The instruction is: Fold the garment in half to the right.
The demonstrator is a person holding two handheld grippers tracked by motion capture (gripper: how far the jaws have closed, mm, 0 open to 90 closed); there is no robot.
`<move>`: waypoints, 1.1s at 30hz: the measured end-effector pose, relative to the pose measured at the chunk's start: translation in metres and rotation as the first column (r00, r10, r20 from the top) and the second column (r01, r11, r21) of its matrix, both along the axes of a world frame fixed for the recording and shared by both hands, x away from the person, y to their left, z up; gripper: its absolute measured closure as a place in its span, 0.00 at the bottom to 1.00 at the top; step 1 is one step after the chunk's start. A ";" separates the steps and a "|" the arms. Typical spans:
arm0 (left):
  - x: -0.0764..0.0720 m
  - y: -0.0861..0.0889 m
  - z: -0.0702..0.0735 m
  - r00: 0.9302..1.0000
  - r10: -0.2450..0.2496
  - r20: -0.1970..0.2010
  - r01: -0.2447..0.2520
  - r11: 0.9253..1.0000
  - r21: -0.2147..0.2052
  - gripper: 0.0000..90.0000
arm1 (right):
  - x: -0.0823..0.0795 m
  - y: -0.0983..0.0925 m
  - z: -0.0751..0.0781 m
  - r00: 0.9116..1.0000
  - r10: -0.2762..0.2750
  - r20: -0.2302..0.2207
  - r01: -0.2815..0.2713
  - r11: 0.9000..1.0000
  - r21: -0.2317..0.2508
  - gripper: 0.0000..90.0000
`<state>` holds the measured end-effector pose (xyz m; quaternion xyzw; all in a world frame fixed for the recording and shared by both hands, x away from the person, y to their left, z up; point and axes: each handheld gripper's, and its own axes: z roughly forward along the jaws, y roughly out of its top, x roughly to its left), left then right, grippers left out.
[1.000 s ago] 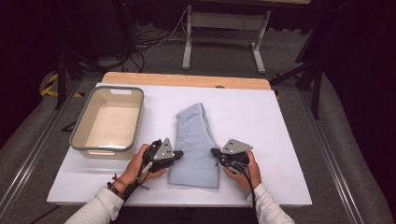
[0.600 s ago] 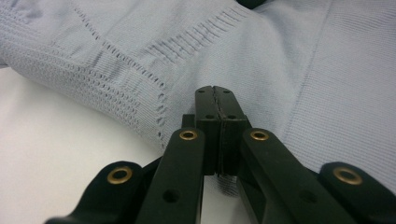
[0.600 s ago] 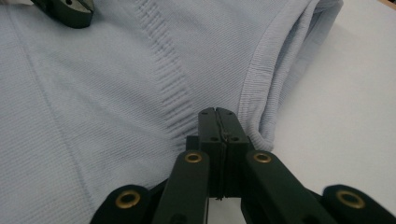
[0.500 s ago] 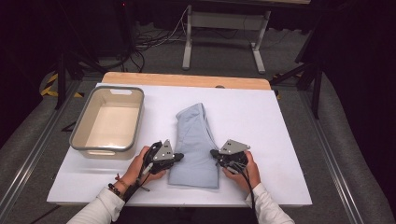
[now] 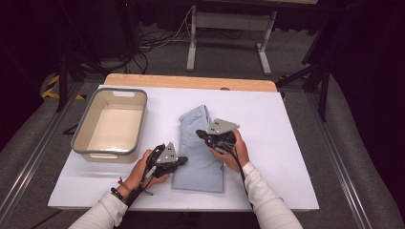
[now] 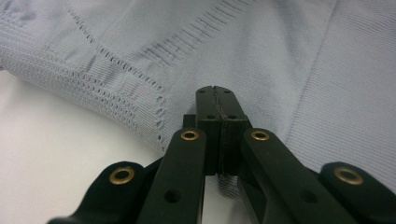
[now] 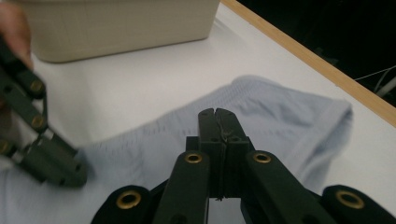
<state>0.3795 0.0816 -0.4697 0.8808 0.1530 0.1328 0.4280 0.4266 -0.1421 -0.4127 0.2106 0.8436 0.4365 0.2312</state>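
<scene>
A folded light blue knit garment (image 5: 203,164) lies lengthwise on the white table (image 5: 291,143). My left gripper (image 5: 184,161) is shut, its tips resting on the garment's left edge near the front. In the left gripper view the shut gripper (image 6: 215,88) lies over the ribbed fabric (image 6: 289,46), with no cloth bunched between the jaws. My right gripper (image 5: 199,133) is shut and empty, held above the middle of the garment and pointing left. In the right gripper view the gripper (image 7: 215,112) hovers over the flat cloth (image 7: 285,116), with the left gripper (image 7: 51,163) at the left.
A beige plastic bin (image 5: 83,130) stands empty at the table's left, also seen as the bin (image 7: 116,28) in the right gripper view. A wooden strip (image 5: 191,82) runs along the far edge. Bare white table lies right of the garment.
My right gripper has risen from the garment's right edge and moved up and left over its middle. The left gripper and the garment have stayed put.
</scene>
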 end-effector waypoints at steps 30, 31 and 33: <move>-0.003 -0.004 0.000 1.000 -0.024 -0.011 0.024 1.000 0.014 1.00 | 0.095 0.020 -0.049 0.980 -0.162 -0.115 0.142 0.976 -0.162 1.00; -0.003 -0.004 0.000 1.000 -0.024 -0.010 0.024 1.000 0.015 1.00 | 0.098 0.017 -0.049 0.976 -0.183 -0.117 0.165 0.975 -0.145 1.00; -0.003 -0.004 0.000 1.000 -0.024 -0.011 0.024 1.000 0.014 1.00 | 0.100 0.015 -0.049 0.973 -0.195 -0.122 0.179 0.975 -0.130 1.00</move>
